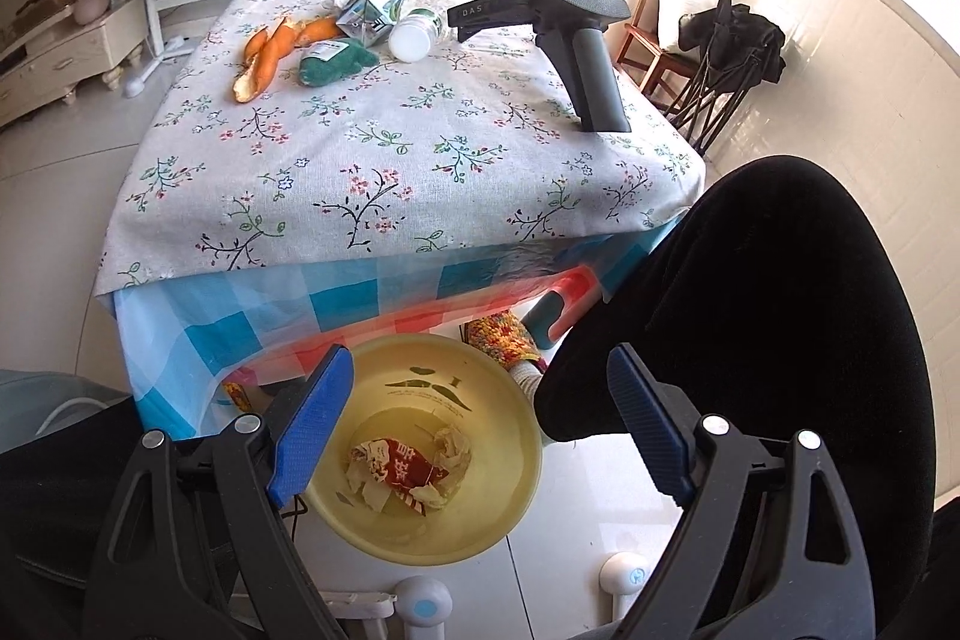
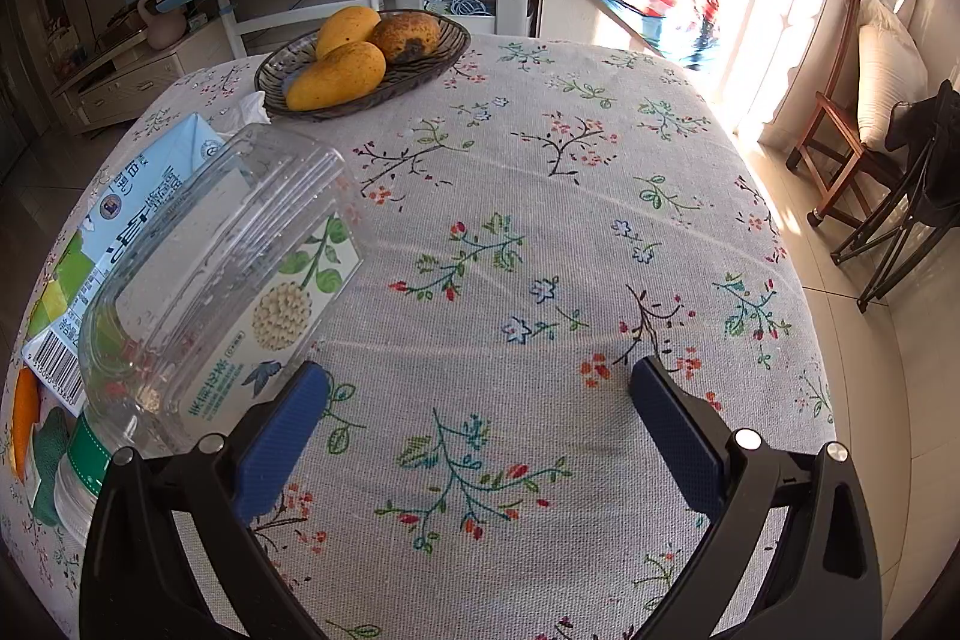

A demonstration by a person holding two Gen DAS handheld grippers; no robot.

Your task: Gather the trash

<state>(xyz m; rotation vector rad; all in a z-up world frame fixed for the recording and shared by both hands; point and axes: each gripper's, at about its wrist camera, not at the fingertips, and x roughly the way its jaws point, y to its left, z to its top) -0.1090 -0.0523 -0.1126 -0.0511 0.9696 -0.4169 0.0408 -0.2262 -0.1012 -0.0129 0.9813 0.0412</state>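
Left hand-held gripper (image 1: pixel 474 430): jaws spread, empty, above the yellow basin (image 1: pixel 516 436).
Basin: on the floor, holding a crumpled wrapper (image 1: pixel 402 472).
Right hand-held gripper (image 2: pixel 480 436): spread, standing on the desk (image 2: pixel 540 220).
Desk's far end: bottle (image 2: pixel 198 292), carton (image 2: pixel 120 220), orange peel (image 1: pixel 270 52).

On the worktop (image 1: pixel 384 172): peels (image 1: pixel 282 49) far left, sponge (image 1: pixel 336 63) beside them, carton (image 1: pixel 369 10) and bottle (image 1: pixel 420 31) behind. Right gripper (image 1: pixel 558 10) standing at right. Below the near edge, on the floor: basin (image 1: pixel 516 418) holding wrapper (image 1: pixel 402 472).
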